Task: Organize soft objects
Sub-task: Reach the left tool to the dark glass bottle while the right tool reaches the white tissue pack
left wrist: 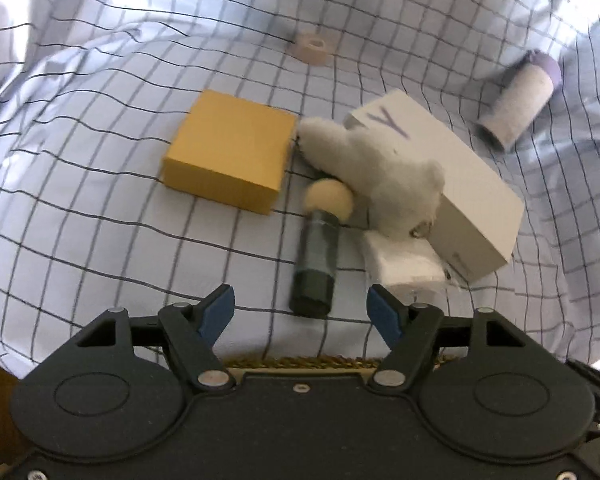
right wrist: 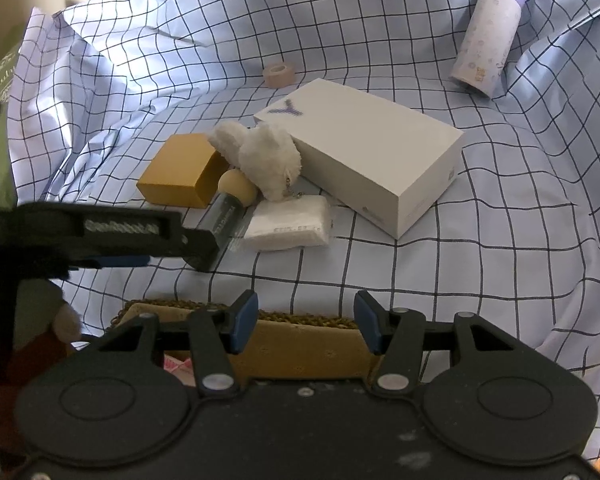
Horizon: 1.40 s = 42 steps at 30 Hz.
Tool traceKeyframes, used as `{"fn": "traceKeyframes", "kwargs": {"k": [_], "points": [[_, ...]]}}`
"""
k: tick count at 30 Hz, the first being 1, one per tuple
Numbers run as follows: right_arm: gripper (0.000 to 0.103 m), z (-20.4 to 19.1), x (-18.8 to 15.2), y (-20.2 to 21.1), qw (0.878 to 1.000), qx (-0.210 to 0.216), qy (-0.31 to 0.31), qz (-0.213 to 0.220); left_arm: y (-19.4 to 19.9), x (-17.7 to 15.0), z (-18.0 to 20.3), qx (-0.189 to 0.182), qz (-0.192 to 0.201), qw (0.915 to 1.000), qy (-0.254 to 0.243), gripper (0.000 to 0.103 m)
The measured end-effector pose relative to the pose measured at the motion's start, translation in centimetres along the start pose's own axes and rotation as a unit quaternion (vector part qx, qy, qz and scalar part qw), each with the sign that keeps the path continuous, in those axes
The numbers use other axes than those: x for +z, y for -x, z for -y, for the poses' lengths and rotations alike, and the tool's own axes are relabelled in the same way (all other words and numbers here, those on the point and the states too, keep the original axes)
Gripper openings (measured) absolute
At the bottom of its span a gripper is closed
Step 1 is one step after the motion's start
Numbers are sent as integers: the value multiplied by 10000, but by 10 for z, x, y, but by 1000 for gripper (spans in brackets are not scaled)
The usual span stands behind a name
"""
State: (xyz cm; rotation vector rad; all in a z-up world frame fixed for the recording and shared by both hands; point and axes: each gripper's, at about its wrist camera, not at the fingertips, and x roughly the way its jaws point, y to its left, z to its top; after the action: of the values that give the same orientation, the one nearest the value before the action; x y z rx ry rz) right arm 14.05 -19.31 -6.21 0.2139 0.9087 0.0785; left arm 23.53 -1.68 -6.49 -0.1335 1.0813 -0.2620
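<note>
Left gripper (left wrist: pixel 300 306) and right gripper (right wrist: pixel 306 322): fingers part-open, holding nothing; plush toy (left wrist: pixel 374 168) lies against white box (left wrist: pixel 460 184).

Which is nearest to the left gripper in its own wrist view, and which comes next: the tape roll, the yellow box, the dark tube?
1. dark tube, just ahead of the left gripper
2. yellow box, further back on the left
3. tape roll, far back
</note>
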Motion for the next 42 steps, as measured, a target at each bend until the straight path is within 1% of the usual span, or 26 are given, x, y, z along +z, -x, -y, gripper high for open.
{"fn": "traceKeyframes", "kwargs": {"k": [4,6,11,12,13,15,19,20,23,27,29,32,34,38,42], "points": [[53,1,-1,0,10000,-18,-21,-8,-13,-2,-1,110,-219,9997,-57,69],[53,1,-1,0,10000,-23,-16,-14,-16,-1,-5,207,-255,9995,1,69],[53,0,0,-2,10000,-23,-14,-40,-11,5,-25,360,-144,9986,367,69],[53,0,1,-3,10000,-12,-14,-41,-10,7,-29,442,-91,9981,408,69],[53,-1,2,-4,10000,-8,-10,-41,-8,9,-32,525,-19,9977,433,73],[54,-3,3,-5,10000,-22,4,-38,-8,12,-37,642,48,9969,450,74],[54,-7,5,-8,10000,-33,25,-26,-3,13,-39,902,166,9953,320,72],[54,-7,6,-9,10000,-47,28,-23,-2,14,-39,895,173,9953,320,72],[54,-9,7,-13,10000,-48,24,-40,3,11,-36,702,159,9971,226,72],[54,-12,8,-14,10000,-53,49,-49,-5,10,-23,663,52,9978,-29,72],[54,-12,9,-13,10000,-52,47,-29,-9,8,-20,702,5,9975,-94,72],[54,-12,11,-13,10000,-55,28,18,-11,10,-23,923,3,9957,-111,72],[54,-12,12,-14,10000,-47,15,39,-12,12,-29,993,5,9950,-67,73],[54,-15,14,-20,10000,-70,36,52,-14,20,-45,1269,10,9918,154,72],[56,-18,16,-29,9999,-147,46,42,-15,26,-58,1337,-7,9902,407,72]]}}
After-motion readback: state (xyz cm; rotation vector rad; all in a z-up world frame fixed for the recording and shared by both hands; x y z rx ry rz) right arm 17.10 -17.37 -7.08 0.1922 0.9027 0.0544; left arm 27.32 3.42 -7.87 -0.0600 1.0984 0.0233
